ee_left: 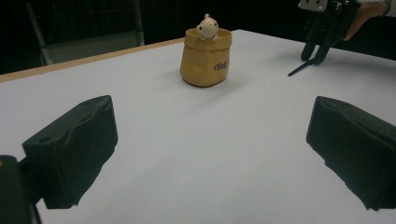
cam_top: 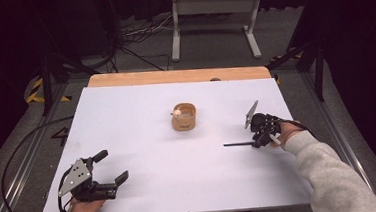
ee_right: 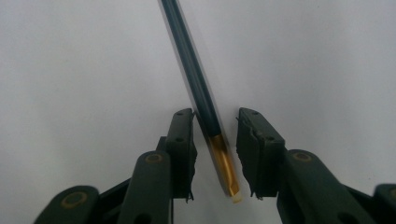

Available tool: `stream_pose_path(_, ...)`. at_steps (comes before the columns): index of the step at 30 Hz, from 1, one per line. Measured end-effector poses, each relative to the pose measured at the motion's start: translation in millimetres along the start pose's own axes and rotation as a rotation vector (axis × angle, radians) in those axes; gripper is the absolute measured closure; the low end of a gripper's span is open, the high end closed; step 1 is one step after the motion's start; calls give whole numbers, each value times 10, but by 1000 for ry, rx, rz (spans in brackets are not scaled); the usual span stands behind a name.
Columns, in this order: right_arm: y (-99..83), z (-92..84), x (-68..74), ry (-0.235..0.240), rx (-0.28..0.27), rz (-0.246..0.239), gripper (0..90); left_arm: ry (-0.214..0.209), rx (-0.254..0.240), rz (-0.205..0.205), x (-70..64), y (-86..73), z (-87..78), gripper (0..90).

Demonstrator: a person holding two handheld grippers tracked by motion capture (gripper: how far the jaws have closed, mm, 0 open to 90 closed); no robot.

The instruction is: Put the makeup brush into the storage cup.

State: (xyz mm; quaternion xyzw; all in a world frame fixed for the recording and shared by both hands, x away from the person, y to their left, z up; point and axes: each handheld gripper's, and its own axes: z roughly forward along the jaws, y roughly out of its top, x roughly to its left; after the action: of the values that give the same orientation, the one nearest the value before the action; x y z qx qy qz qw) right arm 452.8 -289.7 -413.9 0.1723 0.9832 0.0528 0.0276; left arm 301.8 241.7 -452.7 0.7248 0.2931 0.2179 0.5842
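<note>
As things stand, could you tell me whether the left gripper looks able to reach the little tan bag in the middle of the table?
Probably yes. The left gripper is open and empty, facing the tan bag across bare white table; nothing lies between them, and the right gripper is off to the side.

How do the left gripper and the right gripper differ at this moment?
The left gripper lies level with fingers spread wide and nothing between them; the right gripper points down at the table, its fingers narrowed around a pen without clearly pressing it. The left one is far from the pouch, near the table's front edge; the right one is beside the pen. Both are black and hand-held.
</note>
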Motion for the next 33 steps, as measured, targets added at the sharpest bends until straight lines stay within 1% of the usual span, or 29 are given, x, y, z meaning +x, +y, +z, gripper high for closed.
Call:
stream_pose_path(7,11,2,6,14,3,-17,754,0,1,0,-1,0,1,27)
stream_pose_path(13,24,4,15,7,9,-37,820,11,-3,-3,-1,0,0,21)
stream_pose_path(17,26,4,19,6,11,-42,826,15,-3,2,3,1,-3,18)
stream_pose_path(19,27,4,19,9,10,-42,827,18,-4,-5,0,1,-2,16)
stream_pose_path(23,37,1,25,3,16,-59,831,31,-4,-8,11,7,-11,2)
stream_pose_path(27,48,-17,44,-1,14,-66,832,32,-17,-11,1,21,-16,2)
stream_pose_path(28,51,-26,49,-2,14,-67,832,30,-7,-2,2,27,-19,2)
stream_pose_path(29,54,-38,53,-2,14,-69,833,29,-7,-1,-3,29,-17,2)
stream_pose_path(31,60,-64,64,-6,10,-71,833,37,-12,9,-9,35,-21,10)
stream_pose_path(32,65,-83,71,-8,8,-74,832,45,-25,18,-10,37,-28,24)
stream_pose_path(33,65,-83,71,-8,8,-74,832,45,-25,18,-10,37,-28,35)
